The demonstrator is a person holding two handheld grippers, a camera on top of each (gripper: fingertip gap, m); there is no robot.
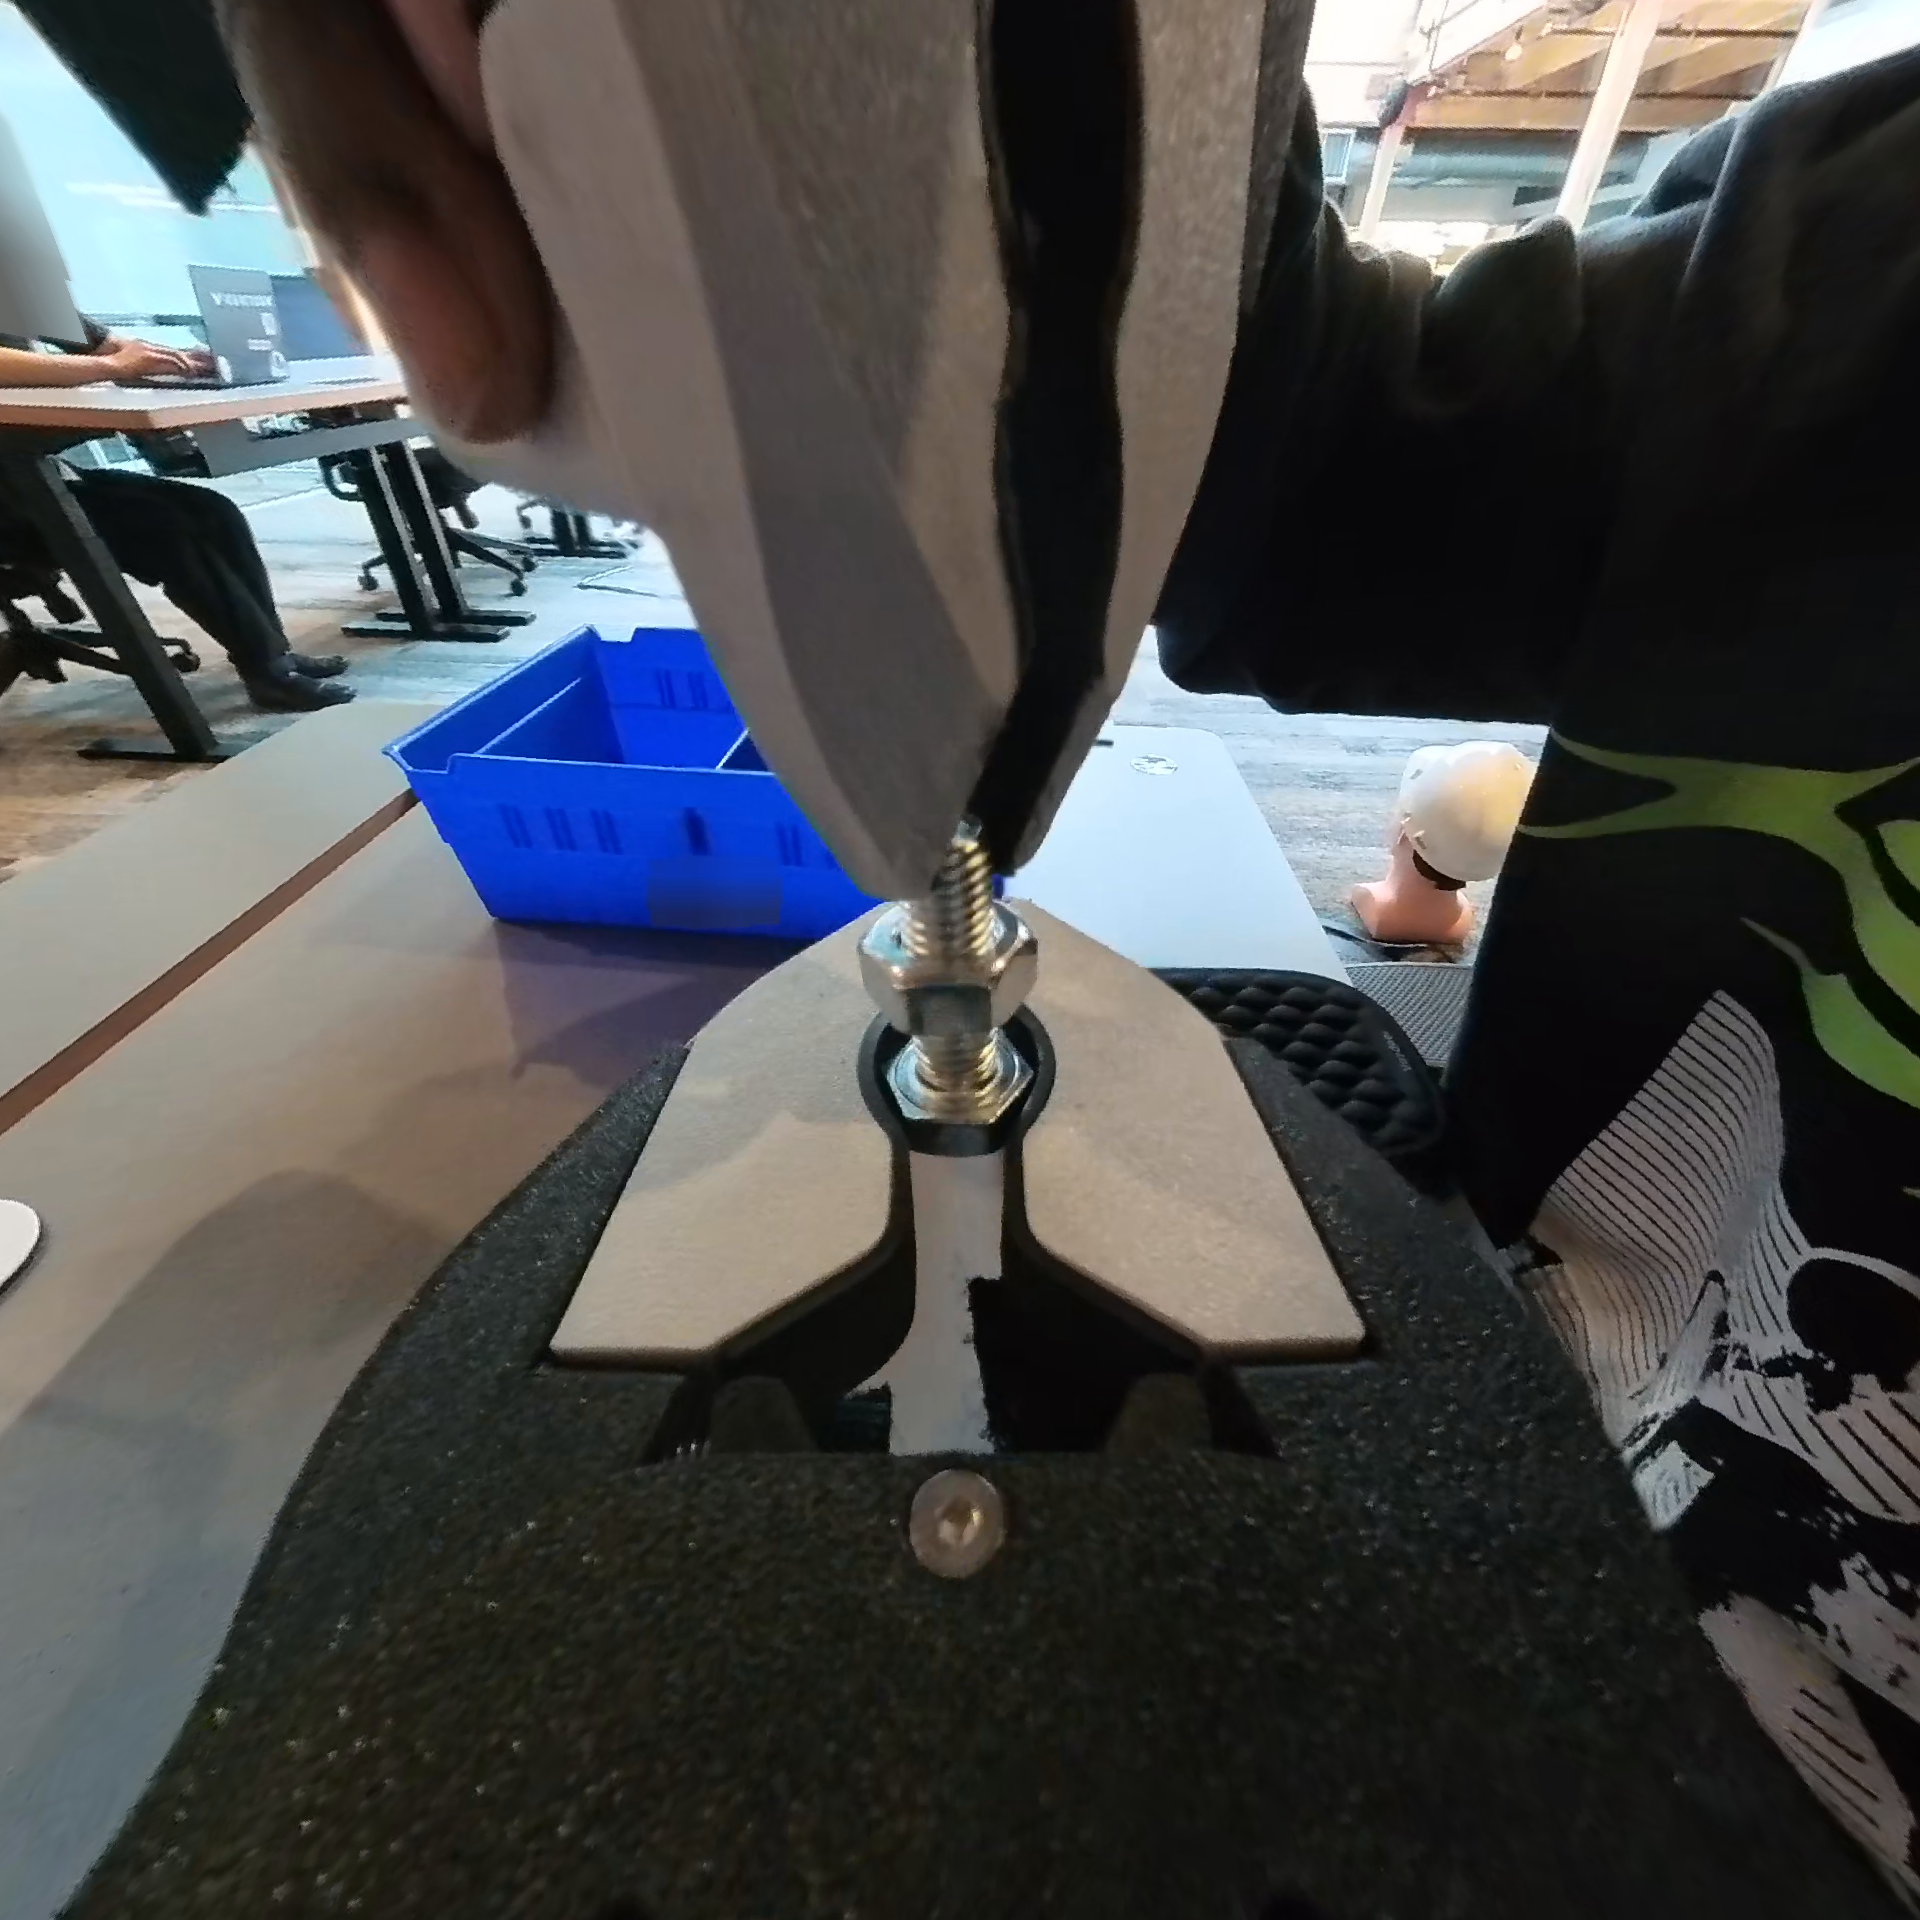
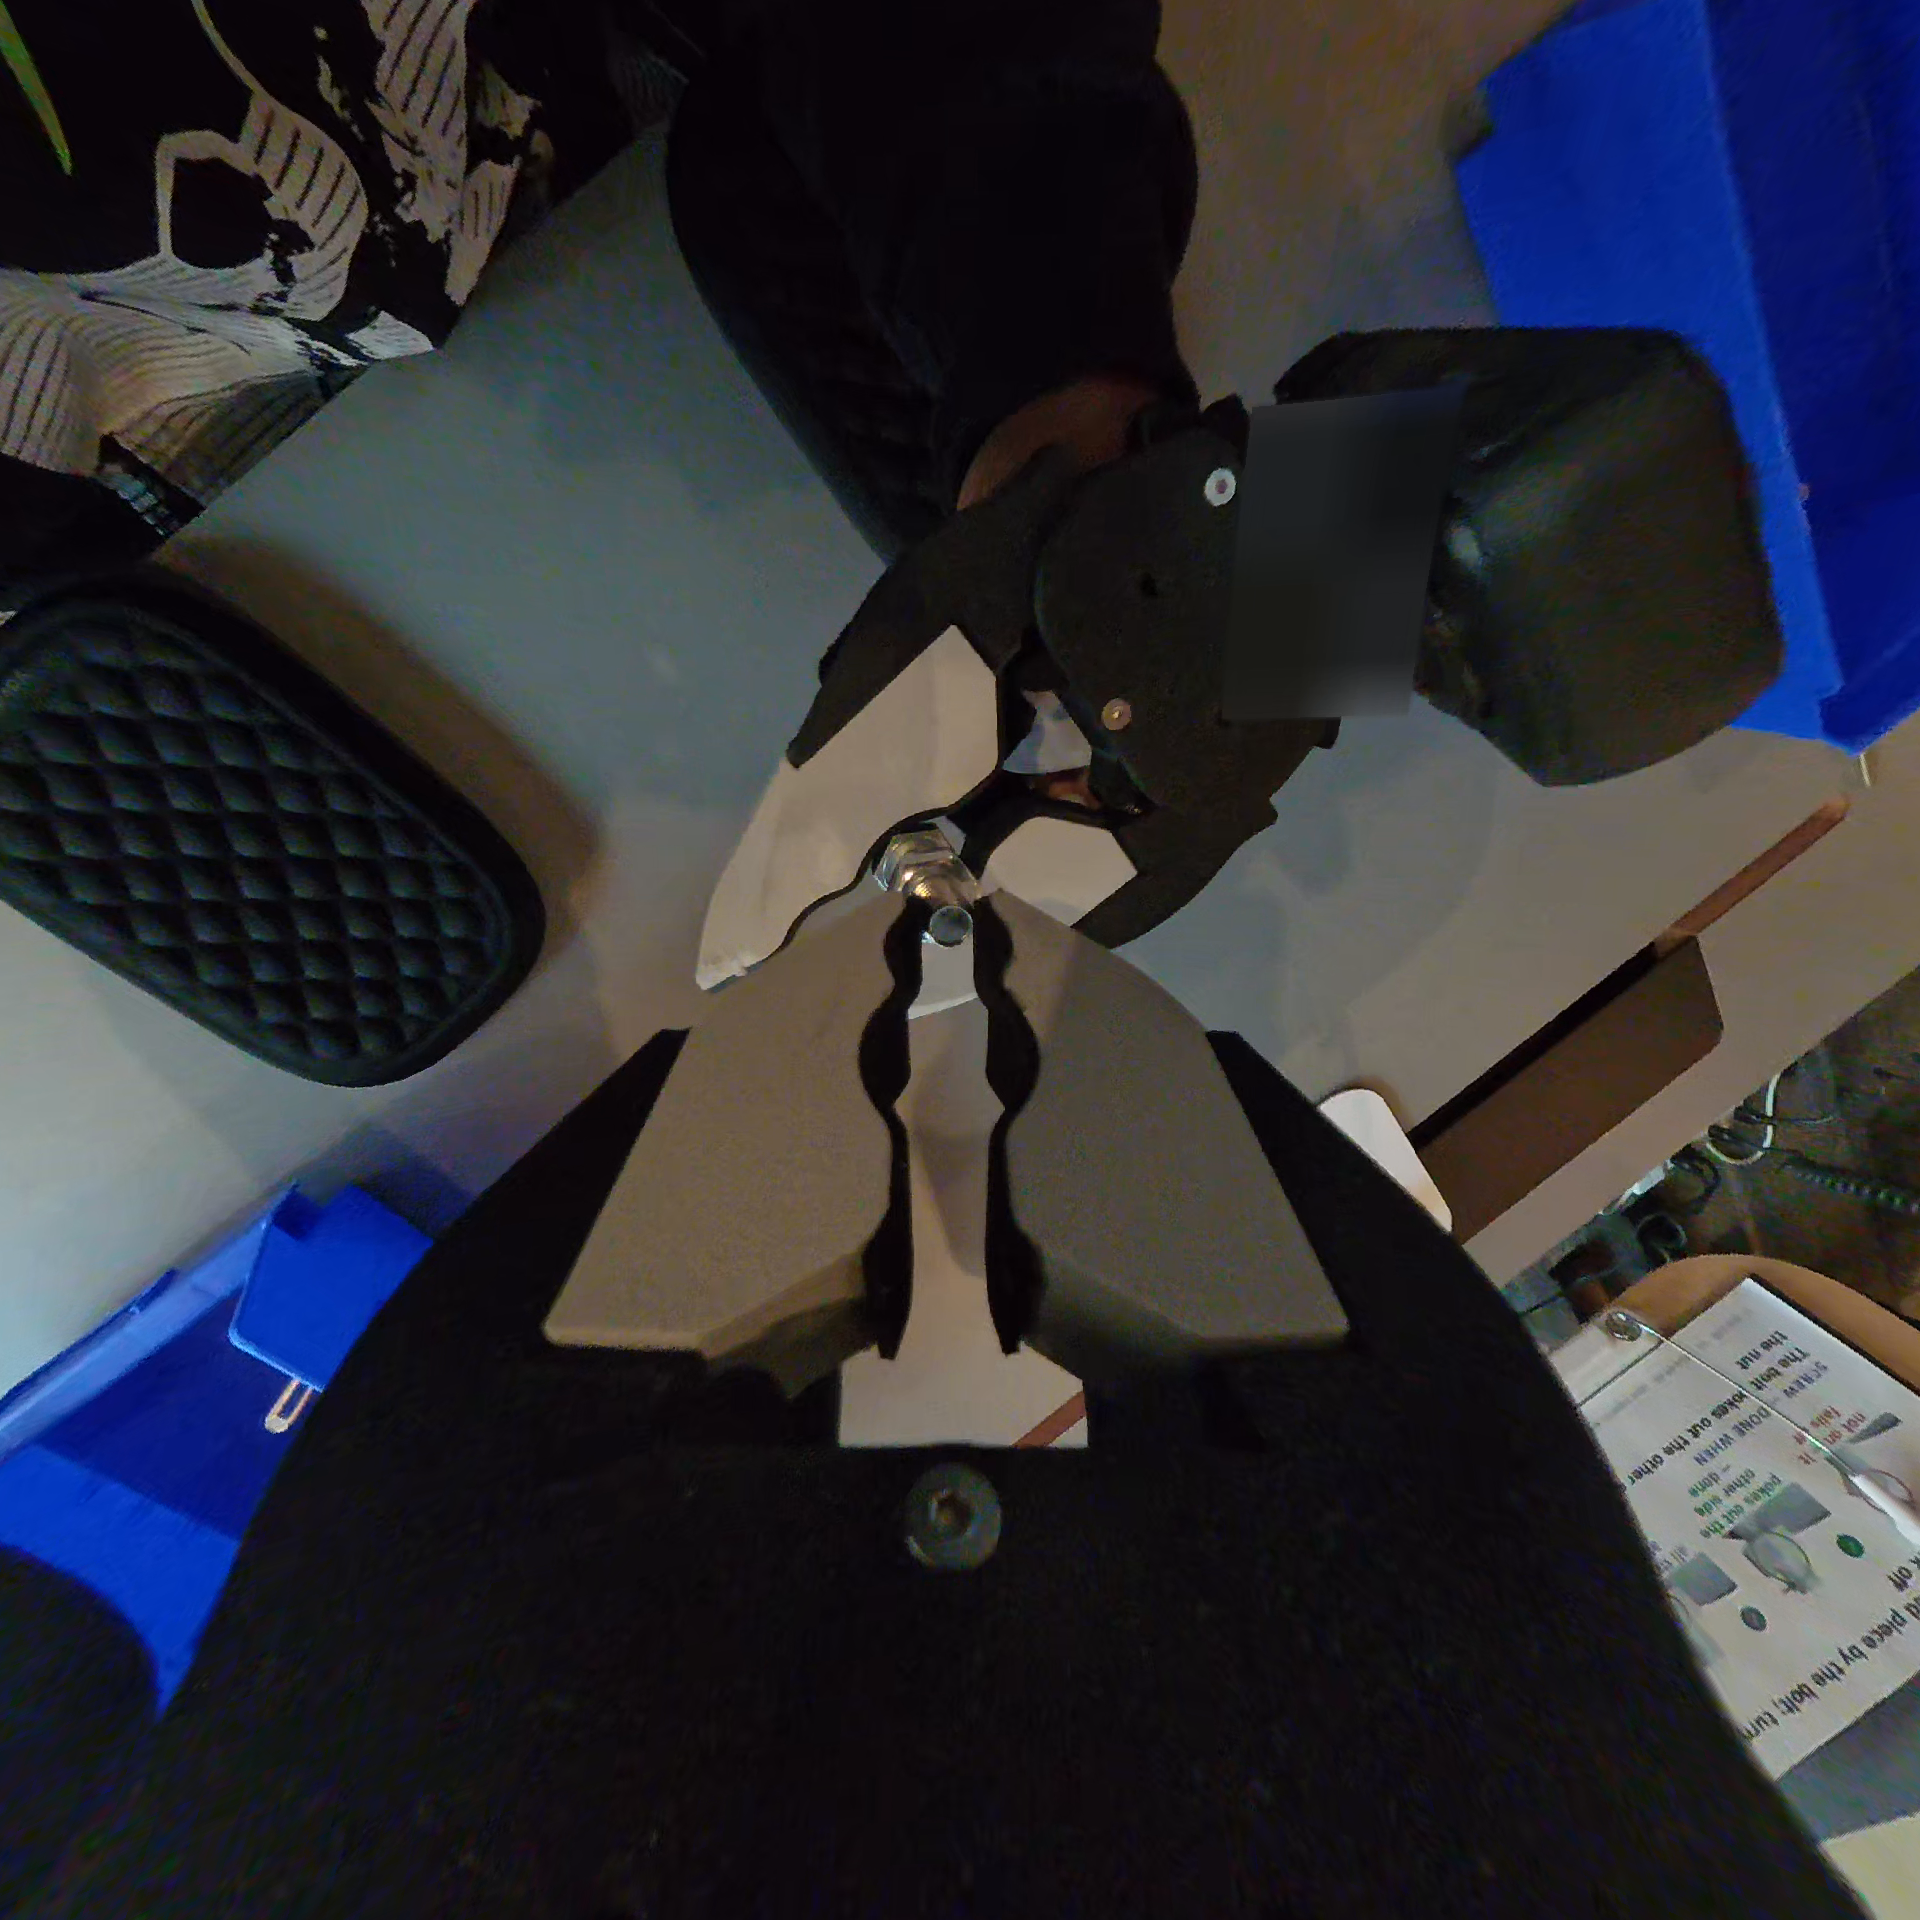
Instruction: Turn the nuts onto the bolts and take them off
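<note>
A silver bolt (image 1: 943, 909) stands upright in the left wrist view, with a hex nut (image 1: 948, 971) threaded partway down its shaft. My left gripper (image 1: 954, 1039) is shut on the bolt's hex head (image 1: 961, 1091), held in a notch between its grey pads (image 1: 748, 1195). My right gripper (image 1: 961, 842) comes down from above and is shut on the bolt's threaded tip, just above the nut. In the right wrist view my right gripper (image 2: 945, 914) pinches the bolt's end (image 2: 945, 925), with the nut (image 2: 912, 857) and the left gripper (image 2: 914, 868) beyond.
A blue divided bin (image 1: 582, 821) stands on the grey table (image 1: 260, 1091) behind the bolt; another blue bin (image 2: 125, 1455) is nearby. A black quilted pad (image 2: 239, 831) lies on the table. A printed instruction sheet (image 2: 1766, 1507) lies at the right. A person sits at a far desk (image 1: 156, 540). Across from one pair of fingers to the other is roughly 7 cm.
</note>
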